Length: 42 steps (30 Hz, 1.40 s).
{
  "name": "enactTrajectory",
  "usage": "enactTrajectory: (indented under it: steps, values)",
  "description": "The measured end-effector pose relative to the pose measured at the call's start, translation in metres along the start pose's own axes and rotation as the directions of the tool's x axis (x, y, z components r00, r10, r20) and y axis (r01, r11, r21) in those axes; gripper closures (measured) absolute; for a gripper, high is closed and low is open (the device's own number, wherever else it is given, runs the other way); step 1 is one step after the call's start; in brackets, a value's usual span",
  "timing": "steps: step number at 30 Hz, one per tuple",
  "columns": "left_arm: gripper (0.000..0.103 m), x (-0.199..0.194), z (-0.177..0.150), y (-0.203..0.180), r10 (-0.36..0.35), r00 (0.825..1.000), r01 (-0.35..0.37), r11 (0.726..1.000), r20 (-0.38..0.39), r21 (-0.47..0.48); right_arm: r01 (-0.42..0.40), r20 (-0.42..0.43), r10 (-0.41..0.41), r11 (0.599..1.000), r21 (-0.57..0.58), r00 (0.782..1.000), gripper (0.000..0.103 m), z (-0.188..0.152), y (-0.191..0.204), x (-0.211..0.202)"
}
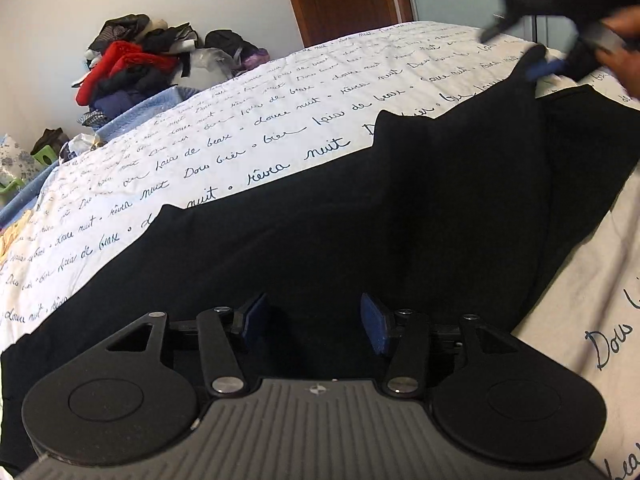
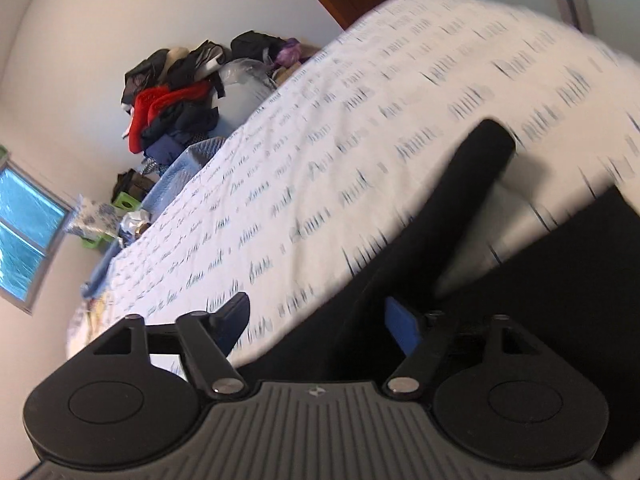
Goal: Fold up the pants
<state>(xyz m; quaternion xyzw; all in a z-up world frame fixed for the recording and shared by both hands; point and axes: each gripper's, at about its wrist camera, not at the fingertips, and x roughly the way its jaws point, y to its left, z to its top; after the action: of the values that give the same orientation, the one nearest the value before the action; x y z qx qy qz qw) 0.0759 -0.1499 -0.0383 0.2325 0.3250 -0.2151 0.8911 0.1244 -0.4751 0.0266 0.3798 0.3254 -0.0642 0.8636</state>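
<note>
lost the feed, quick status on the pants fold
Left gripper open over black pants. Right gripper open, empty. Pants flat on bedspread. Nothing blocking.

Black pants (image 1: 360,216) lie spread flat across the script-printed white bedspread (image 1: 240,128).

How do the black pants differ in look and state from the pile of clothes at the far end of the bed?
The black pants lie spread flat on the white bedspread; the pile of clothes is heaped and crumpled. The pants are one plain black garment; the pile mixes red, black and grey pieces. No gripper holds either.
</note>
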Motion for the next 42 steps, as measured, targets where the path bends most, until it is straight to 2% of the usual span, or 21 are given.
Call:
enactTrajectory:
  steps: [3,6,8,11,13,16,18,21,25,33,35,37,38,40,41,42]
  values:
    - [0.046,0.002,0.002,0.004,-0.007,1.0,0.007,0.999,-0.006,-0.032,-0.018,-0.043,0.014,0.995,-0.094,0.999,0.028,0.019,0.024,0.029]
    - [0.043,0.0,0.002,0.007,-0.014,1.0,0.013,0.999,-0.011,-0.051,0.063,-0.031,-0.068,0.986,-0.153,0.997,0.028,0.027,0.032,0.048]
    - [0.042,-0.002,0.0,0.01,-0.018,1.0,0.017,0.998,-0.009,-0.062,0.072,0.059,-0.065,0.989,-0.128,0.996,0.028,0.029,0.027,0.033]
    - [0.04,-0.004,0.0,0.015,-0.021,1.0,0.021,0.997,-0.004,-0.069,0.015,0.207,0.007,0.994,-0.105,0.978,0.028,0.025,0.01,-0.006]
    - [0.039,-0.004,0.0,0.016,-0.024,1.0,0.024,0.997,-0.004,-0.075,0.027,0.214,-0.012,0.997,-0.067,0.977,0.028,0.025,-0.003,-0.017]
    - [0.037,-0.003,0.0,0.018,-0.029,1.0,0.028,0.995,-0.007,-0.092,0.031,0.16,-0.035,0.999,0.029,0.987,0.028,0.021,-0.029,-0.009]
    - [0.035,-0.004,-0.001,0.019,-0.027,1.0,0.026,0.995,-0.007,-0.094,-0.006,0.117,-0.008,0.993,0.12,0.993,0.026,0.015,-0.047,0.0]
    - [0.033,-0.003,-0.001,0.02,-0.023,1.0,0.022,0.995,-0.01,-0.097,-0.094,0.066,0.081,0.967,0.237,0.995,0.027,0.003,-0.066,0.016]
    - [0.032,-0.003,0.001,0.019,-0.016,1.0,0.015,0.995,-0.015,-0.095,-0.227,0.118,0.203,0.941,0.25,0.972,0.026,-0.003,-0.065,0.016]
    - [0.03,-0.003,0.001,0.016,0.004,1.0,-0.005,0.997,-0.015,-0.083,-0.314,0.232,0.267,0.929,0.198,0.936,0.027,0.01,-0.063,0.015]
    - [0.03,-0.003,0.001,0.015,0.009,1.0,-0.01,0.997,-0.015,-0.077,-0.311,0.24,0.262,0.93,0.195,0.935,0.027,0.015,-0.064,0.023]
    - [0.03,-0.003,0.002,0.014,0.012,1.0,-0.013,0.997,-0.015,-0.072,-0.258,0.231,0.212,0.947,0.191,0.949,0.028,0.02,-0.063,0.033]
    - [0.031,-0.004,0.003,0.014,0.009,1.0,-0.009,0.997,-0.013,-0.074,-0.223,0.223,0.179,0.956,0.189,0.958,0.029,0.022,-0.062,0.039]
    - [0.033,-0.006,0.006,0.017,-0.012,1.0,0.011,0.995,-0.01,-0.094,-0.17,0.209,0.129,0.967,0.192,0.969,0.042,0.025,-0.062,0.05]
    - [0.033,-0.007,0.007,0.019,-0.028,1.0,0.027,0.994,-0.008,-0.108,-0.144,0.204,0.105,0.971,0.191,0.973,0.055,0.025,-0.062,0.052]
    - [0.033,-0.009,0.009,0.02,-0.043,0.999,0.042,0.992,-0.003,-0.121,-0.115,0.202,0.075,0.975,0.19,0.977,0.073,0.026,-0.061,0.053]
